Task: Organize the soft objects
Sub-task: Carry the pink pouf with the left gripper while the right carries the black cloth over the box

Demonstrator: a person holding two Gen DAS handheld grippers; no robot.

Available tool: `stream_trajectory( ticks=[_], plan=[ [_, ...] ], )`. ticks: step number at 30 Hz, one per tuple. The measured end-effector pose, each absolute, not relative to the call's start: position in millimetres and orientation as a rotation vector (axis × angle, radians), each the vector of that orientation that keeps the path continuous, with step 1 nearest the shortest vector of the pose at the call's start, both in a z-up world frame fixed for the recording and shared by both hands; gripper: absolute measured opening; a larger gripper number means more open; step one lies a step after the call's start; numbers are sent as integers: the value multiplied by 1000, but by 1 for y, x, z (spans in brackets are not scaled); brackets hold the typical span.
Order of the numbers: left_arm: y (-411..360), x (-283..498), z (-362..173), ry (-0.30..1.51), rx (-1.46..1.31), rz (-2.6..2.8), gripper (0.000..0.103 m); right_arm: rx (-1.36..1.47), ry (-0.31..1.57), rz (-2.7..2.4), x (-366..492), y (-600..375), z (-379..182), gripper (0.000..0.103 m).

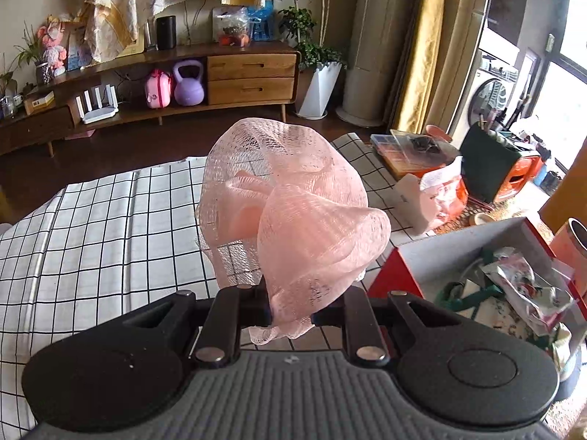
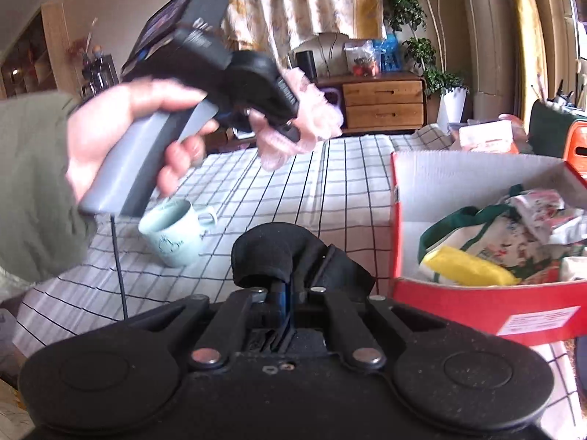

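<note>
Item: pale pink ruffled mesh bath pouf [image 1: 290, 209], nylon netting gathered in loose folds. Location: held aloft over the white cloth with black grid lines [image 1: 110, 238] that covers the table, gripped in the left gripper [image 1: 291, 315], whose black fingers are closed down on a gathered lower bunch of the netting; the rest of the puff billows up and forward, free of any support. The right wrist view confirms it: the person's left hand [image 2: 121, 139] grasps the grey handle, the pouf [image 2: 315, 117] projecting beyond the tool, somewhat motion-blurred. Handling, by judgement: very light, wholly soft, springy and compressible, not fragile; the open mesh snags easily on edges and linkage, and a pinch on only a few layers may pull loose, so the best hold is deep into a dense gather or near its tied core, as now. Below, left of centre in the right view: light blue-green ceramic mug with handle [image 2: 176, 234], upright on the cloth, well below the pouf. Centre: right gripper [image 2: 290, 275], drawn nearly together; a black padded form sits at its tips, and whether that is a held object or part of the tool I cannot tell. Right: red cardboard box with white interior [image 2: 477, 300], open-topped, containing a yellow soft piece [image 2: 469, 267] and floral fabric with green trim [image 2: 513, 234], the probable receptacle for the pouf.
</note>
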State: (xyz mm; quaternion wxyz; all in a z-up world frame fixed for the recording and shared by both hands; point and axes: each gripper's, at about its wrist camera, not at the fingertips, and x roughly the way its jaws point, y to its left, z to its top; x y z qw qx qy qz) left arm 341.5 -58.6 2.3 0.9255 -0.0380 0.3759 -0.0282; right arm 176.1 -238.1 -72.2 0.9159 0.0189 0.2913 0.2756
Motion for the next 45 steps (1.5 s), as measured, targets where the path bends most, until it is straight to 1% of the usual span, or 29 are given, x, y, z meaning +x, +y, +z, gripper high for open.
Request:
stream_trajectory(
  ticks=[6, 13, 24, 33, 45],
  plan=[
    [-76, 297, 23, 767, -50, -135, 17, 85, 562, 556, 160, -271, -34, 2],
    [-98, 263, 40, 761, -15, -220, 17, 144, 522, 487, 165, -317, 5, 2],
    [-152, 250, 48, 769, 40, -339, 17, 178, 482, 361, 201, -377, 32, 2],
    [-204, 263, 34, 789, 68, -422, 17, 155, 464, 247, 242, -410, 27, 2],
    [-244, 309, -20, 856, 127, -405, 17, 151, 508, 208, 305, -419, -12, 2]
  ],
)
